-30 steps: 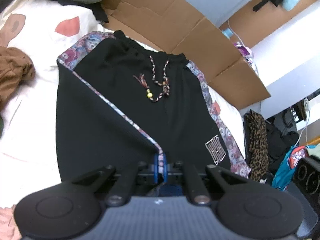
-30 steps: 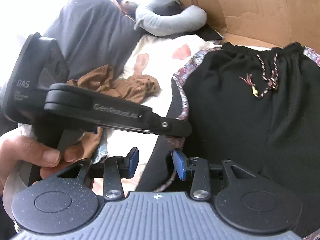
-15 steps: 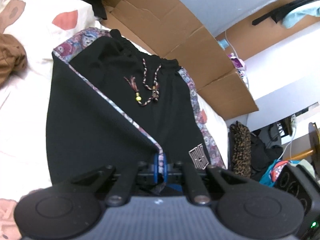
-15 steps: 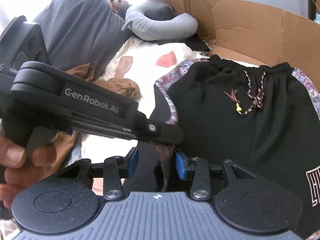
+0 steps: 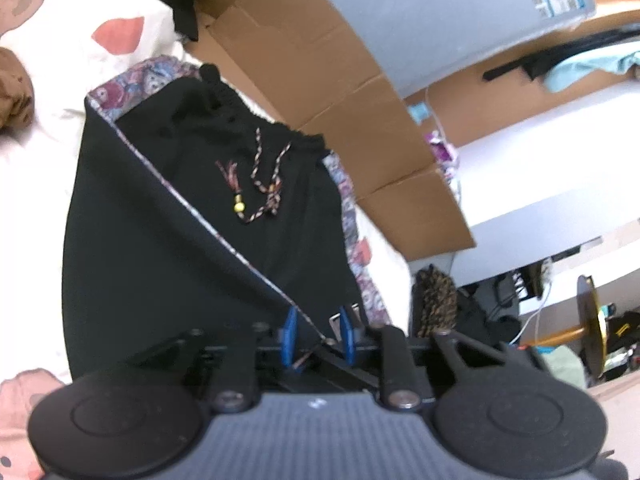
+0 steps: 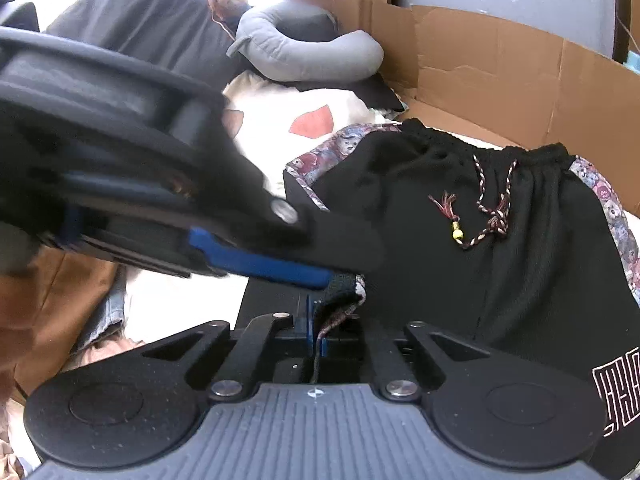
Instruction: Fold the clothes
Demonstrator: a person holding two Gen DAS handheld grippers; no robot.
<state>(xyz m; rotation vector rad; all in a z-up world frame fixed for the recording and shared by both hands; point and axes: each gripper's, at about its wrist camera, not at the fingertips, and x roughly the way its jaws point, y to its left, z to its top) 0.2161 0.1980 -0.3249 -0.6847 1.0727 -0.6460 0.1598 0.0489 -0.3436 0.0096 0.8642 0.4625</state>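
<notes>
The black shorts (image 6: pixel 500 264) lie flat on the white bed cover (image 5: pixel 36 152), waistband toward the cardboard (image 6: pixel 500 80), with one leg folded across so its patterned side stripe (image 5: pixel 192 204) runs diagonally, which I judge is a lengthwise fold in progress. My right gripper (image 6: pixel 316 334) is clenched on the hem corner (image 6: pixel 340 300) of that folded leg, I think to take over the corner, while the left gripper (image 5: pixel 318 334) is opening its jaws with the same stripe edge between them, no longer pressed. The drawstring (image 6: pixel 488 216) rests loose on the front.
</notes>
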